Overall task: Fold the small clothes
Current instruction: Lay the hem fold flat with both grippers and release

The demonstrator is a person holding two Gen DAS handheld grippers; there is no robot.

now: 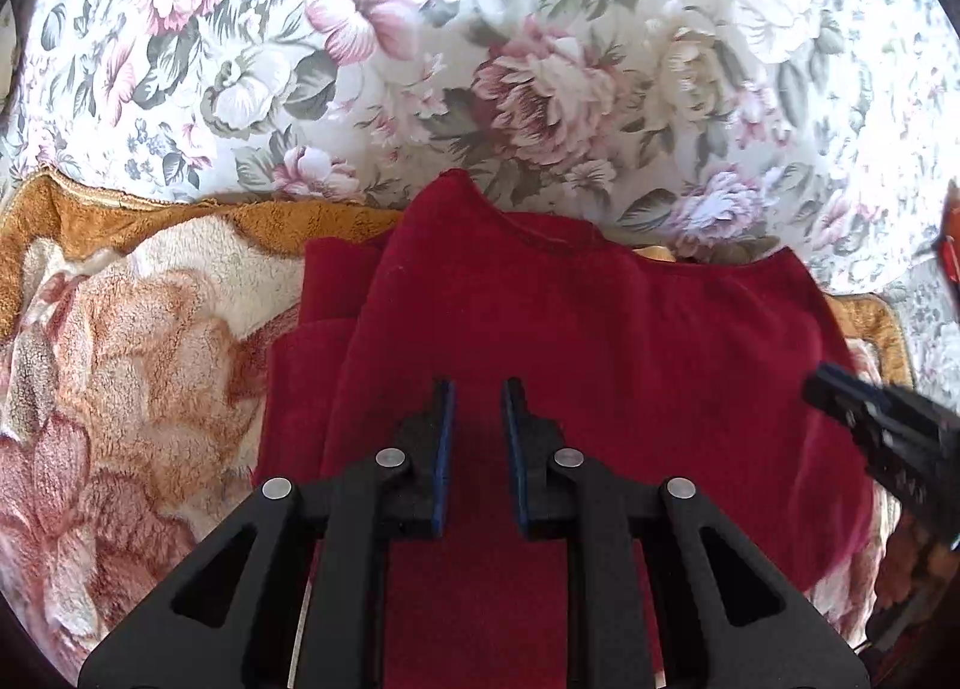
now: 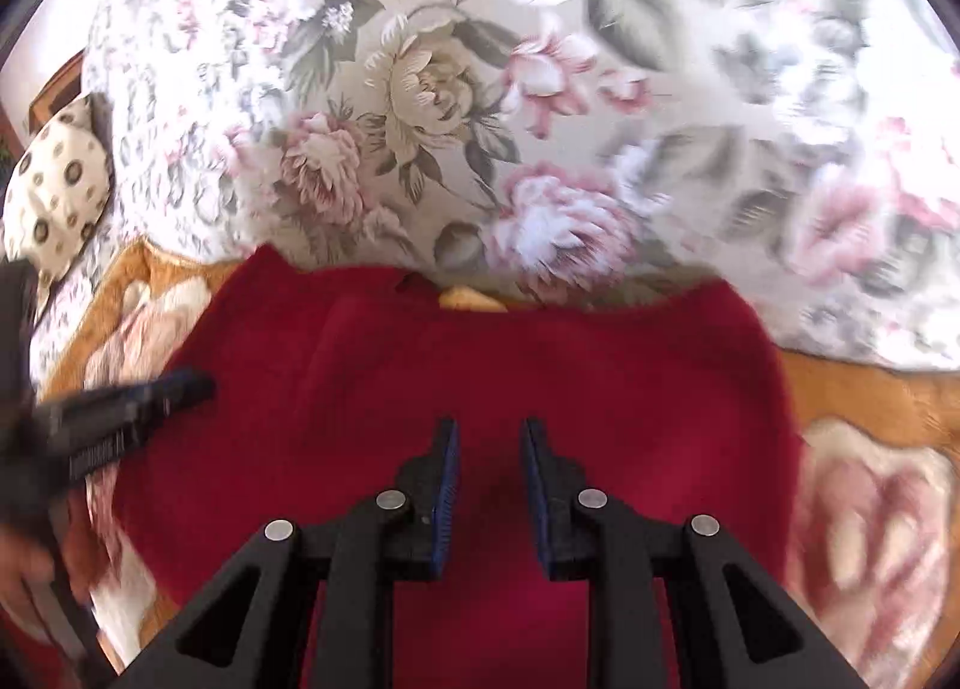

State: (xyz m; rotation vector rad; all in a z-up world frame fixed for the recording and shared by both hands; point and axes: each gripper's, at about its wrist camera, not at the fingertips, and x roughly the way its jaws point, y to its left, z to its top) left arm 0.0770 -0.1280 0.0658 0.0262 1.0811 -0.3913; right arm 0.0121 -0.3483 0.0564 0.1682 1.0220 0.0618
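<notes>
A red garment [image 1: 540, 341] lies partly folded on a fleece blanket [image 1: 132, 341], which rests on a floral bedspread [image 1: 540, 59]. The left gripper [image 1: 478, 389] hovers over the cloth, fingers [image 1: 445, 419] narrowly parted and empty. The right gripper [image 2: 491, 428] hangs above the same garment, likewise slightly apart, gripping nothing.

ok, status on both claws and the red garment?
Left claw open, empty. Right claw open, empty. Red garment partly folded on fleece blanket. Nothing blocking.
</notes>
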